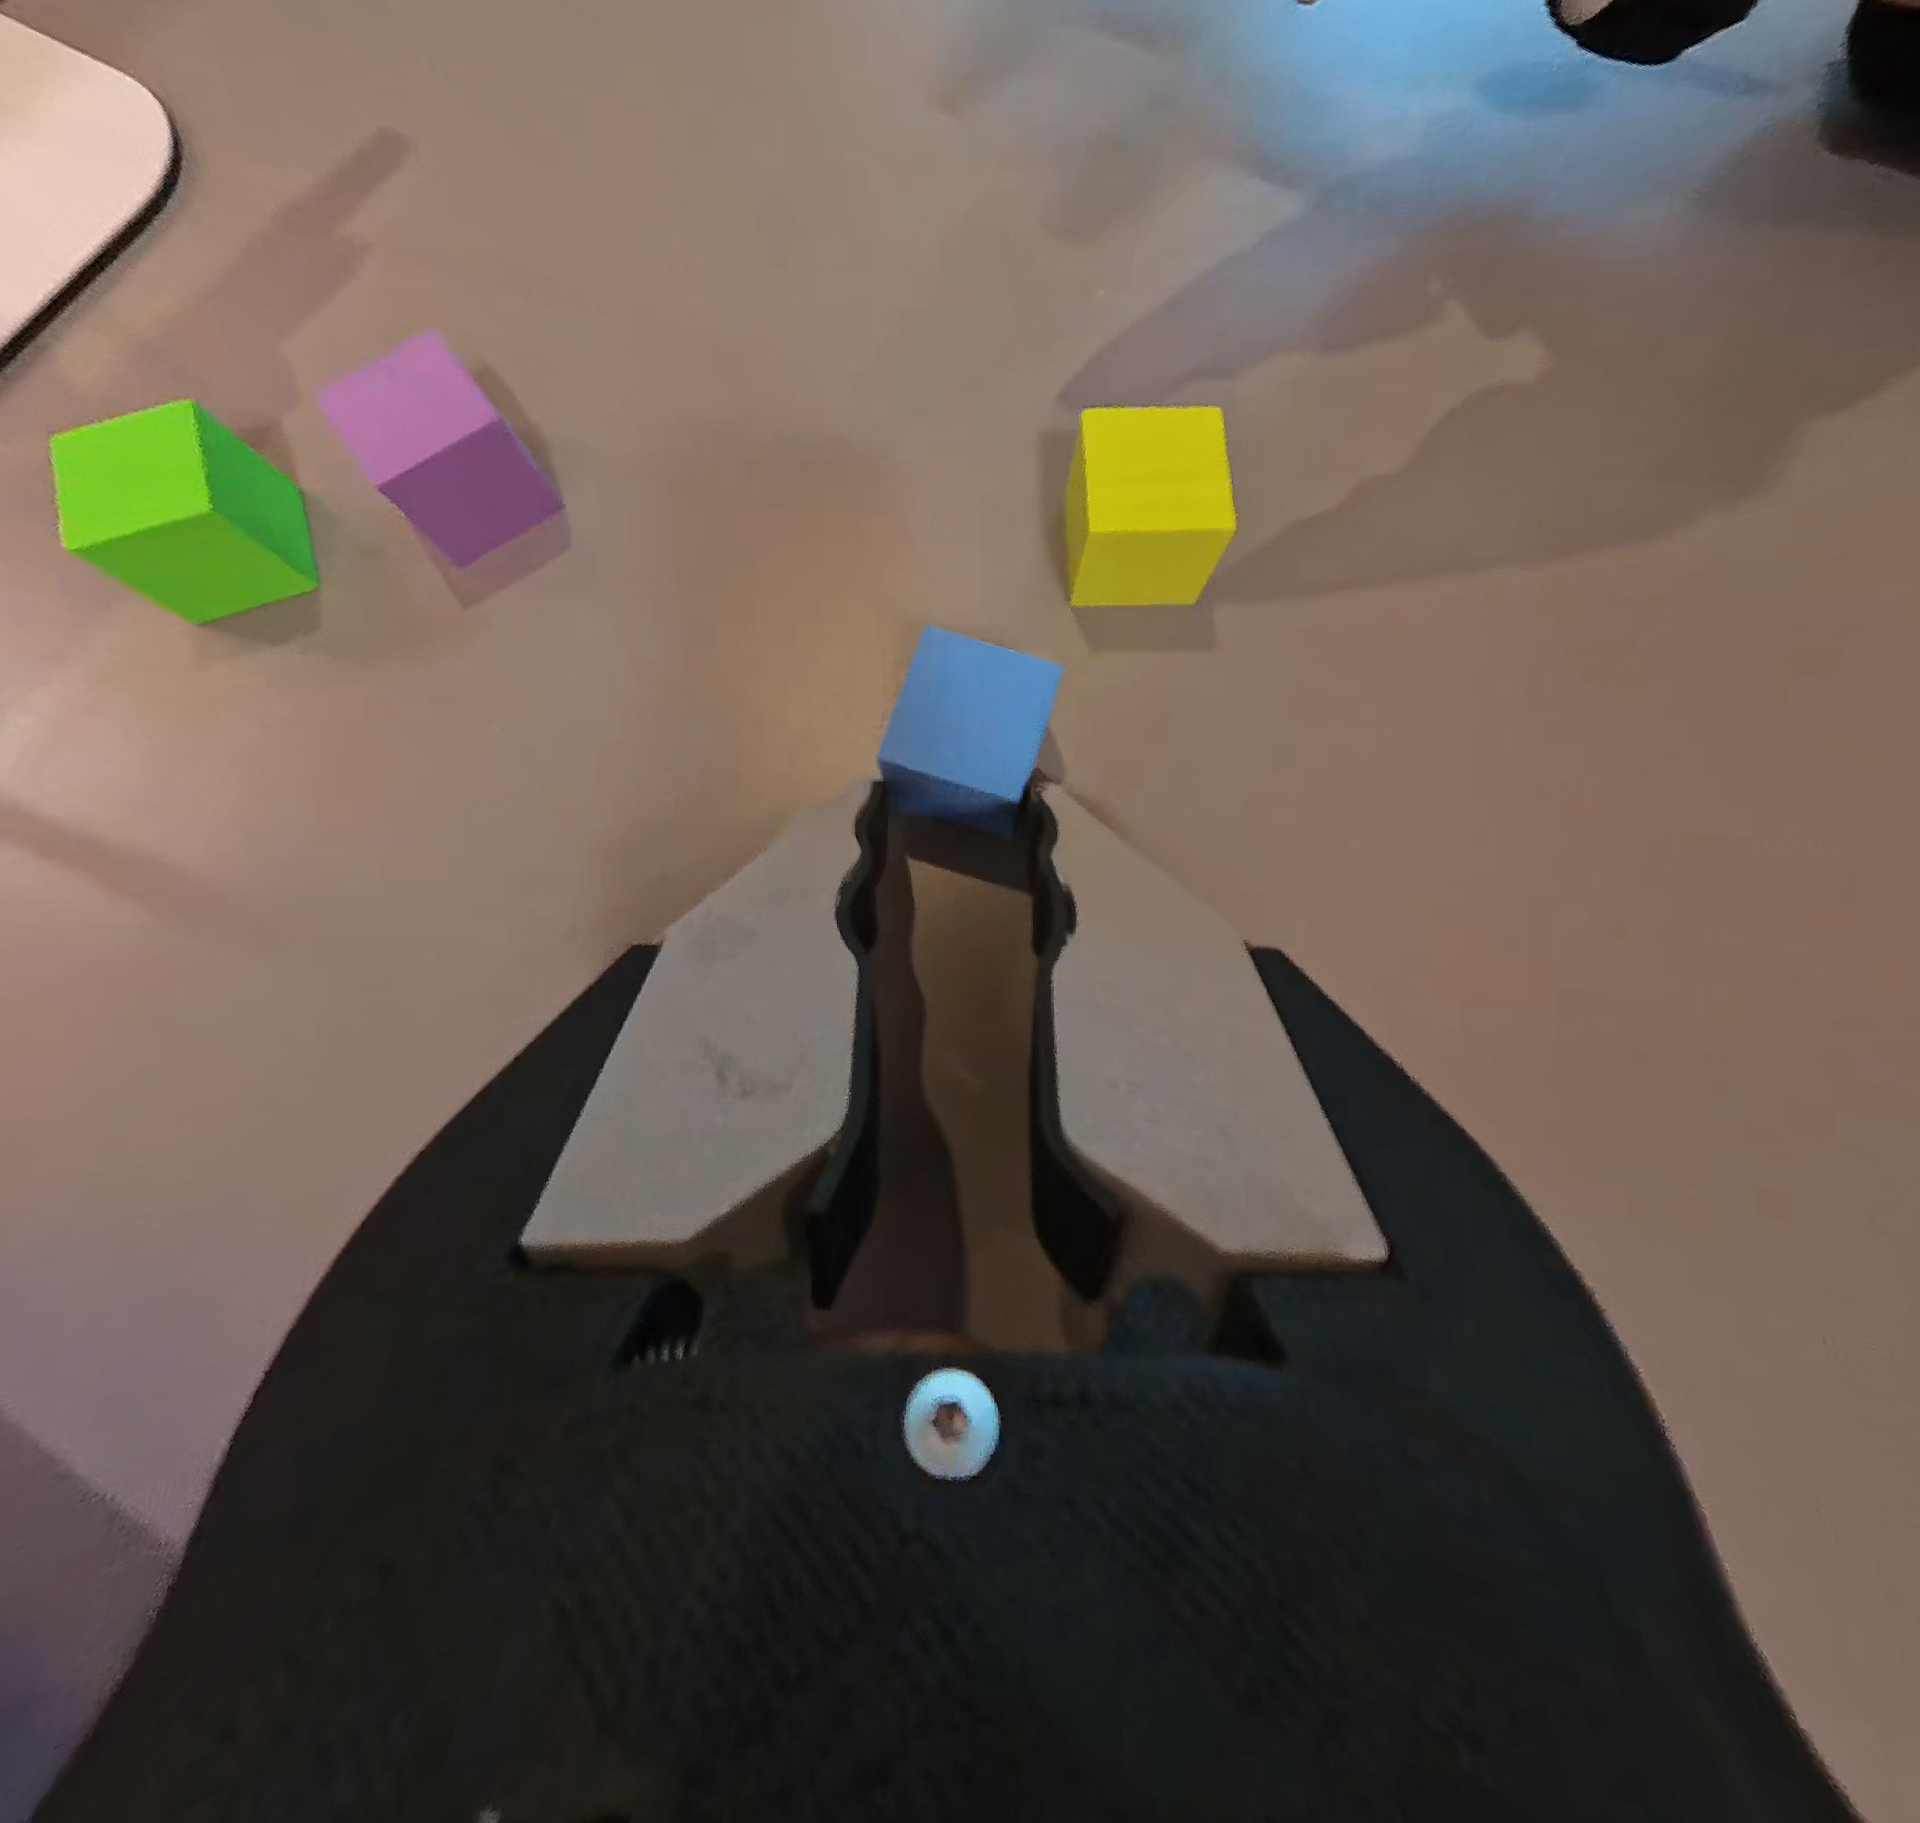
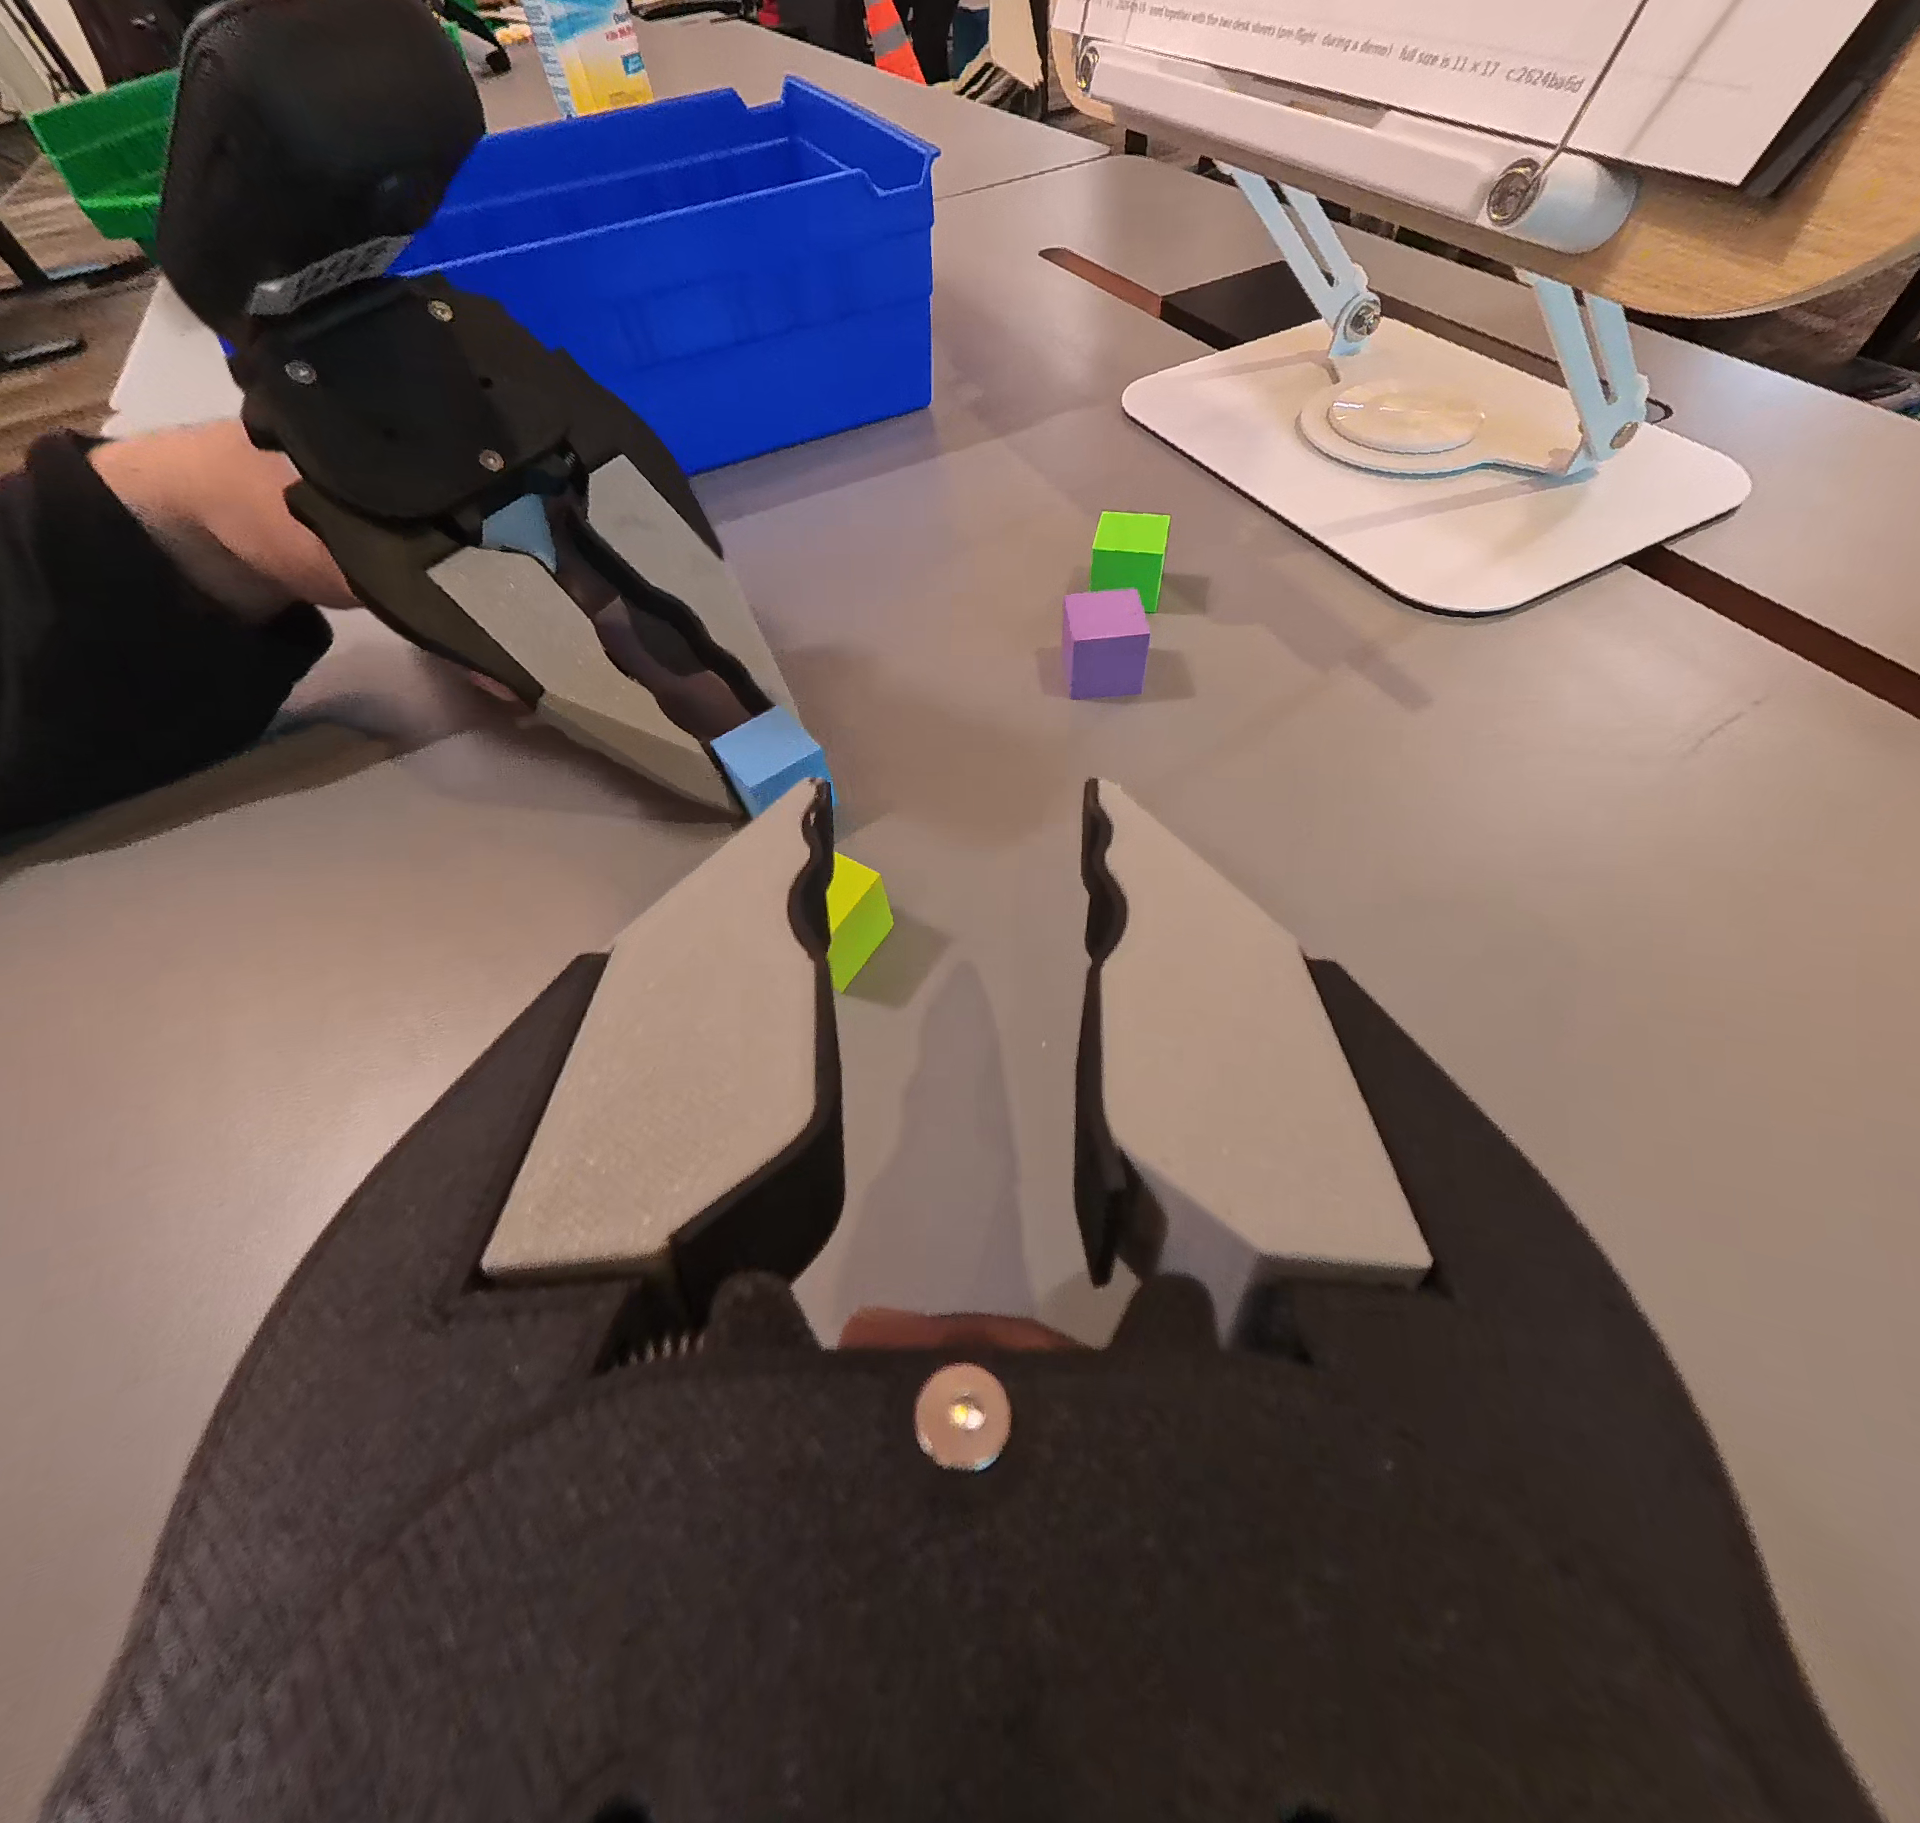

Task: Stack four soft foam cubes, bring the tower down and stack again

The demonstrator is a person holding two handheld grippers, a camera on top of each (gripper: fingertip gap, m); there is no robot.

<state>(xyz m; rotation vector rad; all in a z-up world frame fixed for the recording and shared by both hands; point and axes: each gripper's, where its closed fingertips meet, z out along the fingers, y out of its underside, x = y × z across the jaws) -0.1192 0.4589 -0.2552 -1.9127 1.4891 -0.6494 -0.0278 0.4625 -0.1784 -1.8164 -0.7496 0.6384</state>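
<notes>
1. Four foam cubes lay unstacked on the table [image 2: 1455, 942].
2. The left tongs [image 1: 956, 802] gripped the blue cube [image 1: 966, 724] at their tips, just beside the yellow cube [image 1: 1148, 500].
3. The purple cube [image 1: 442, 443] and green cube [image 1: 177, 506] sat well left of the yellow cube.
4. The right tongs [image 2: 951, 802] were parted, holding nothing.

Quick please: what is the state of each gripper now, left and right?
Left gripper: closed on the blue cube.
Right gripper: open, holding nothing.
</notes>
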